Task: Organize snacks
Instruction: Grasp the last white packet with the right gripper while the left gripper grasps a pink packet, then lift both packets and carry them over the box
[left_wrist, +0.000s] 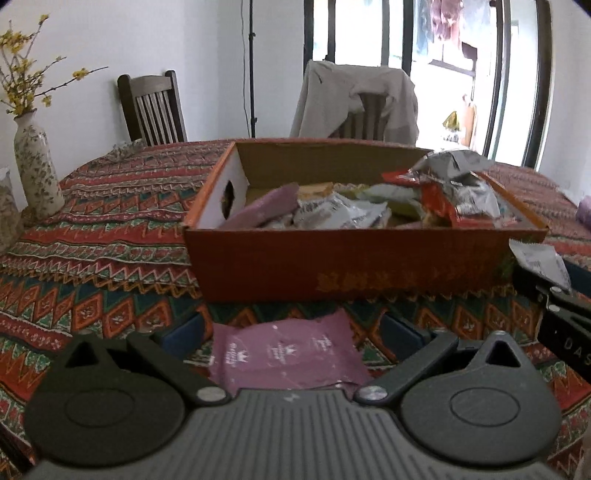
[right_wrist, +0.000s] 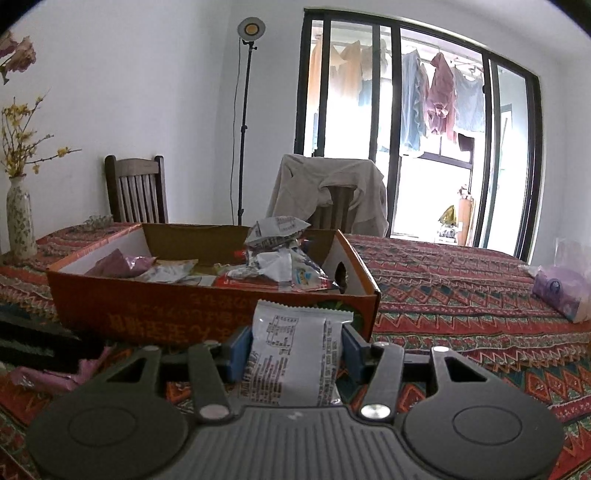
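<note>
We hold the right gripper (right_wrist: 295, 350) clamped on a white snack packet (right_wrist: 295, 354), its blue pads (right_wrist: 240, 350) pressing on both side edges so the packet stands upright between them, sawtooth seal on top. It sits just in front of the orange cardboard box (right_wrist: 207, 314), below the rim; we judge it is held this way so it can be carried over the near wall and dropped in.

The box already holds a loose heap of wrappers: purple at the left, white and silver in the middle, red and grey piled high at the right (left_wrist: 454, 184). That right end looks the fullest, so the open floor at the back left seems the better landing spot.

The left gripper (left_wrist: 295, 332) has its jaws wide apart, hovering over a purple packet (left_wrist: 284, 354) that lies flat on the patterned tablecloth (left_wrist: 110, 229), just in front of the box. The pads do not press on it; we read this as lining up the next pick.

A flower vase (left_wrist: 35, 162) stands well apart at the left.
</note>
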